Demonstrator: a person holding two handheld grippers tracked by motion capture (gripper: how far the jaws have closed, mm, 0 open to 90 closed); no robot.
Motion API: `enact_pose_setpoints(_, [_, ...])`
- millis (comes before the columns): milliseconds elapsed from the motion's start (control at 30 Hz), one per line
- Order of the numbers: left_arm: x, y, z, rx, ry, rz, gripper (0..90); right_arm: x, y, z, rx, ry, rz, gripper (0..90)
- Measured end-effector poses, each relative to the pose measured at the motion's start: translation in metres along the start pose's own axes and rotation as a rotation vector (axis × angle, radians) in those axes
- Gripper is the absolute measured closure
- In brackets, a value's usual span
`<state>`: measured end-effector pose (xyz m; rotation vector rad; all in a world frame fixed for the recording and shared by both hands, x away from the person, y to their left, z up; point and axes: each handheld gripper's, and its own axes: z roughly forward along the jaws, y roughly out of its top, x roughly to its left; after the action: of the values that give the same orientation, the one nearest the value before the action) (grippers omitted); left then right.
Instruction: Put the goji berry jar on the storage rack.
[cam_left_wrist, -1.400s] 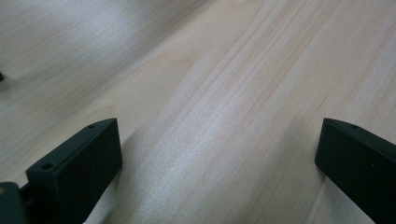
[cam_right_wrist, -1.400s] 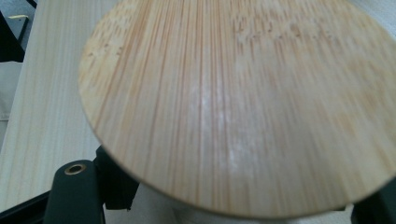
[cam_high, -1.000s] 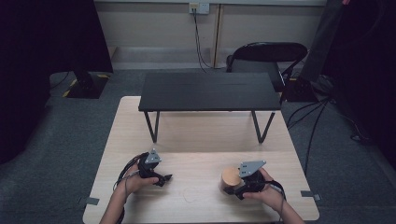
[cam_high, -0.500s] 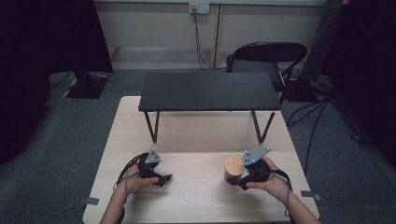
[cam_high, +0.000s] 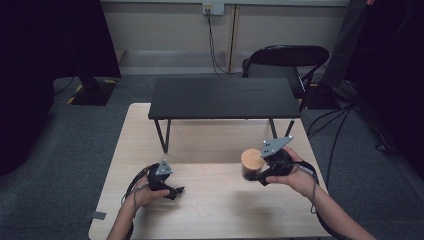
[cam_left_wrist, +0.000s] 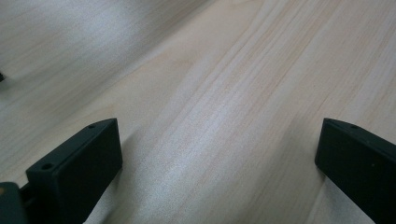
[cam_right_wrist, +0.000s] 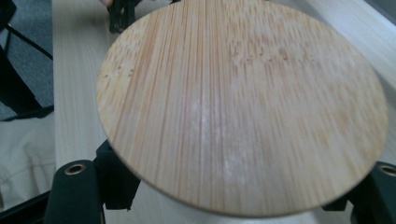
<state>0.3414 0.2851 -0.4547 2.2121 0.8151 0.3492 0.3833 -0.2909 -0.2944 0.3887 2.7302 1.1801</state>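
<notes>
The right hand-held gripper (cam_high: 255, 172) is clamped on a round bamboo-lidded jar (cam_high: 251, 161) just above the pale wooden tabletop (cam_high: 215, 200), probably for carrying, while the left hand-held gripper (cam_high: 172, 191) rests there, jaws apart.

Both grippers are black. The left gripper (cam_high: 167, 186) and right gripper (cam_high: 260, 167) each carry a grey three-cornered plate. Black cables trail from them.
</notes>
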Motion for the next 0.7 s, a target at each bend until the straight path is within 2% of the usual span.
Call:
enact_pose_setpoints(133, [0.0,0.0,0.0,0.0,0.0,0.0,0.0,-0.007,0.017,-0.007,0.0,-0.001,0.001,25.9])
enact_pose_setpoints(233, [0.0,0.0,0.0,0.0,-0.001,0.0,0.0,-0.011,0.023,-0.01,-0.005,0.007,0.011,25.8])
enact_pose_setpoints(333, [0.0,0.0,0.0,0.0,0.0,-0.001,0.0,-0.012,0.04,-0.017,0.005,-0.023,-0.004,25.9])
enact_pose_setpoints(400, [0.0,0.0,0.0,0.0,0.0,0.0,0.0,-0.013,0.043,-0.019,0.003,-0.028,-0.008,25.8])
enact_pose_setpoints(467, [0.0,0.0,0.0,-0.001,0.0,-0.001,0.0,-0.017,0.052,-0.025,-0.006,-0.042,-0.003,25.8])
enact_pose_setpoints(700, [0.0,0.0,0.0,-0.001,0.0,-0.002,0.0,-0.028,0.066,-0.038,-0.04,-0.061,0.03,25.8])
